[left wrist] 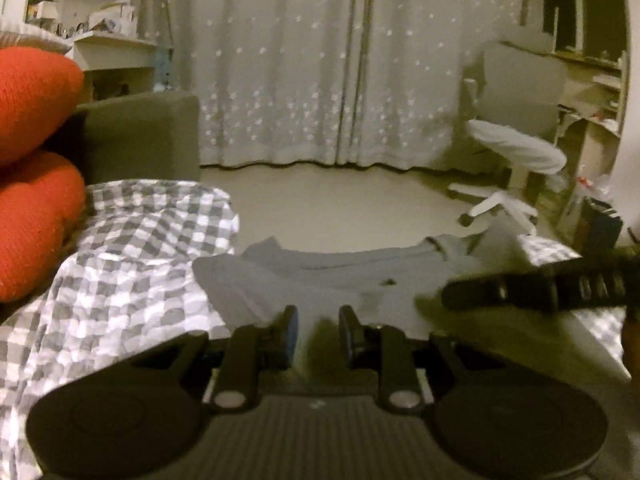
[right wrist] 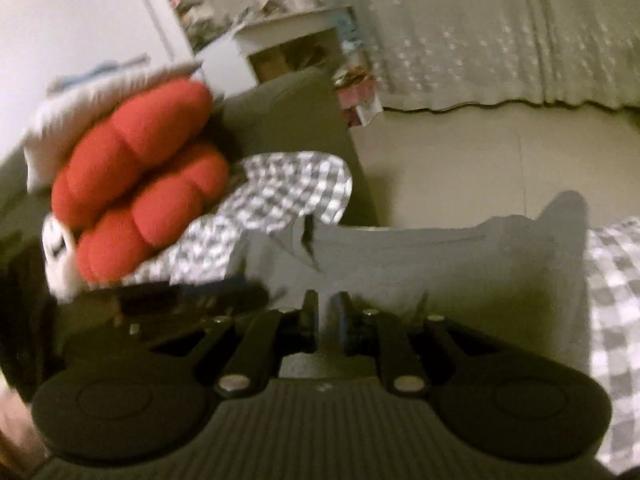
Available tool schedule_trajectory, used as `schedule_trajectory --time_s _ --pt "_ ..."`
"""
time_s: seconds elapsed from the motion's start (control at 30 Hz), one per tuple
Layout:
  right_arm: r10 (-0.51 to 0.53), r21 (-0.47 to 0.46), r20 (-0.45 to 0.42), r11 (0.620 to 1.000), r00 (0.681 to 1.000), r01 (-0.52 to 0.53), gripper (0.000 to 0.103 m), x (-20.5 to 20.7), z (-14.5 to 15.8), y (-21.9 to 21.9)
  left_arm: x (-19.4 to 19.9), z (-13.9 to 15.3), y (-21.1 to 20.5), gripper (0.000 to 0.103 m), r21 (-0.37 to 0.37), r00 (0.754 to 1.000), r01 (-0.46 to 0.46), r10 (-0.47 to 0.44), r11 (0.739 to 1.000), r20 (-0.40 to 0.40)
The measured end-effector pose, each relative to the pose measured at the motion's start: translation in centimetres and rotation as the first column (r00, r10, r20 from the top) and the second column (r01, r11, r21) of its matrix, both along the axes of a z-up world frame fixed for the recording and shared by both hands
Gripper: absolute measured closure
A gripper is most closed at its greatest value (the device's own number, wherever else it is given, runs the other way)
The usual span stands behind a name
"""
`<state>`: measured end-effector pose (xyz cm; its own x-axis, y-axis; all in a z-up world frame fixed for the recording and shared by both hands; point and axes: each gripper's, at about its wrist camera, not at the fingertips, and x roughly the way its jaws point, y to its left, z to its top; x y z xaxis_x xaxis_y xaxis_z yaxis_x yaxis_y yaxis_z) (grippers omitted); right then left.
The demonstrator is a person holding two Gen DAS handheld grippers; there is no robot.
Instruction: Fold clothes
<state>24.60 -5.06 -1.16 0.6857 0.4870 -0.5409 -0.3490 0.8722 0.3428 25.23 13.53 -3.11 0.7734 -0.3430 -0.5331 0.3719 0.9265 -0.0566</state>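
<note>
Left claw: my left gripper (left wrist: 318, 334) hangs low over the near edge of the grey garment (left wrist: 344, 280). Its jaws stand parted with a clear gap, and I see nothing caught between them.

Right claw: my right gripper (right wrist: 325, 320) sits at the same near edge. Its jaws are drawn nearly together with a sliver of grey in the gap. I judge it is pinching the cloth, but blur keeps me from being sure.

Landmark: the grey garment, spread on the checked bedcover (left wrist: 120, 264).

Left of the garment: red plush cushions (left wrist: 32, 160), stacked, touching the checked bedcover, with a dark headboard (left wrist: 140, 136) behind them.

Garment itself: it lies mostly flat, long axis running left to right across both views. A neckline-like curve shows at its far edge in the left wrist view. Whether it is already folded once I cannot tell.

Right of the garment: more checked bedcover; beyond the far edge, bare floor, a white swivel chair (left wrist: 516, 168) and starred curtains (left wrist: 320, 72).

Key relation: the garment stretches away from both claws, crosswise to their fingers. The right gripper's body (left wrist: 536, 284) reaches in over the garment's right part. The right is nearer that end, the left nearer the middle.

Judgement: any fold from here would carry the near edge toward the far edge.
</note>
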Motion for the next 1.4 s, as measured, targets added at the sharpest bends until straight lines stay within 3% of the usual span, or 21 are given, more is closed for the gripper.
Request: schedule_trajectory --time_s 0.1,0.17,0.23,0.3,0.33,0.37,0.6,0.67,0.73,1.13,1.4 --pt "-0.019 -0.066 0.011 0.998 1.000 0.019 0.087 0.9 -1.1 0.3 1.0 -0.5 0.2 0.083 0.016 0.999 -0.035 0.036 0.999 -0.011" --pt "-0.056 -0.105 0.028 0.993 0.998 0.058 0.095 1.4 -1.7 -0.2 1.6 -0.7 0.4 0.085 0.008 0.998 -0.057 0.057 0.998 -0.019" --pt "-0.088 -0.077 0.016 0.993 0.996 0.089 0.103 2.1 -2.2 -1.4 2.0 -0.6 0.6 0.085 0.003 0.997 -0.077 0.077 0.997 -0.018" --pt "-0.105 -0.036 -0.008 0.994 0.994 0.105 0.103 2.5 -2.3 -2.5 1.9 -0.3 0.5 0.085 0.005 0.996 -0.087 0.087 0.996 -0.014" --pt "-0.107 -0.027 -0.012 0.994 0.994 0.106 0.100 2.4 -2.0 -2.7 1.9 -0.2 0.5 0.085 0.006 0.996 -0.093 0.093 0.996 -0.012" --pt "-0.106 -0.027 -0.007 0.994 0.994 0.106 0.088 2.1 -1.7 -2.7 1.8 0.0 0.5 0.085 0.006 0.995 -0.096 0.096 0.995 -0.009" --pt "-0.089 -0.051 0.004 0.995 0.996 0.089 0.087 -0.6 0.2 -2.6 -1.5 1.2 0.8 0.077 -0.028 0.997 -0.077 0.077 0.997 -0.004" --pt "-0.093 -0.054 -0.006 0.994 0.996 0.093 0.072 -1.4 0.4 -2.8 -2.7 1.4 0.7 0.074 -0.030 0.998 -0.068 0.068 0.997 -0.007" --pt "-0.100 -0.053 -0.019 0.994 0.995 0.099 0.066 -2.1 0.6 -2.9 -3.9 1.5 0.4 0.072 -0.020 0.998 -0.058 0.057 0.998 -0.012" --pt "-0.155 -0.097 -0.098 0.985 0.983 0.146 0.066 -7.3 0.2 -4.5 -10.9 1.0 -1.0 0.072 0.001 0.997 -0.019 0.019 1.000 -0.076" --pt "-0.161 -0.150 -0.130 0.979 0.978 0.141 0.066 -12.1 -0.8 -4.3 -16.0 -0.1 -2.2 0.072 0.081 0.996 0.013 -0.006 0.997 -0.088"
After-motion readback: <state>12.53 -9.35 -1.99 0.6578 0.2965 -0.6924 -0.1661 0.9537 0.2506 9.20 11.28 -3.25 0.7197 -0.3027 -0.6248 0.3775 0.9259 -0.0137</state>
